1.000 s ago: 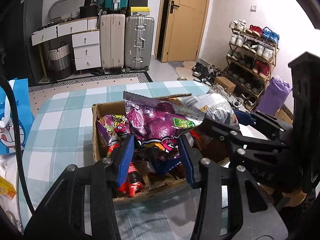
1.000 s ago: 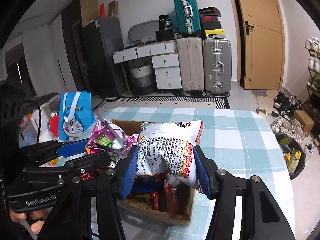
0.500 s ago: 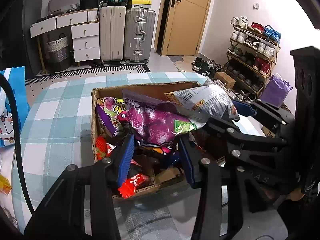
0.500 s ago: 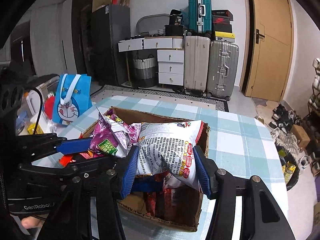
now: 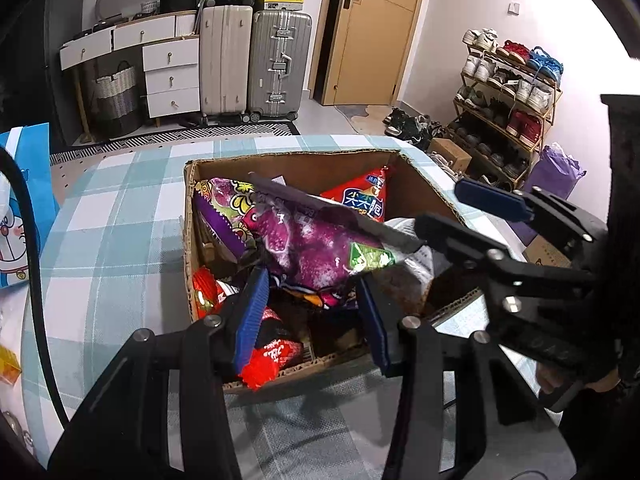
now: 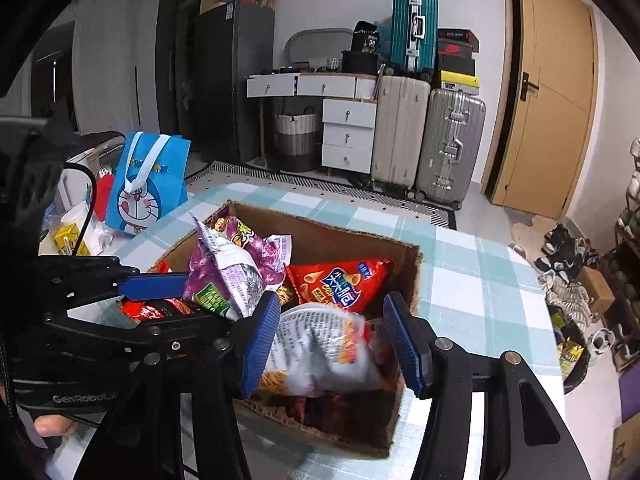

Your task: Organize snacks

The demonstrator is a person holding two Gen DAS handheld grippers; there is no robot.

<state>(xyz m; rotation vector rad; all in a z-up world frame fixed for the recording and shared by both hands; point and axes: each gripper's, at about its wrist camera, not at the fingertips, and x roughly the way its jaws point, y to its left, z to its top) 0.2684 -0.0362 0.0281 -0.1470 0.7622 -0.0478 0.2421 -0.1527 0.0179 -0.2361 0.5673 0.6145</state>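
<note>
gaping right claw [image 6: 334, 338] shows white bag [image 6: 320, 354]; left claw [image 5: 314, 316] pinches purple bag [image 5: 316, 248].

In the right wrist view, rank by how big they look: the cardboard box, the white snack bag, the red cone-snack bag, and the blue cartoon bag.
1. cardboard box, clearly largest.
2. white snack bag, though it sits nearest the camera, between the right gripper fingers.
3. and 4. blue cartoon bag and red cone-snack bag look alike; the red one is partly hidden.
</note>
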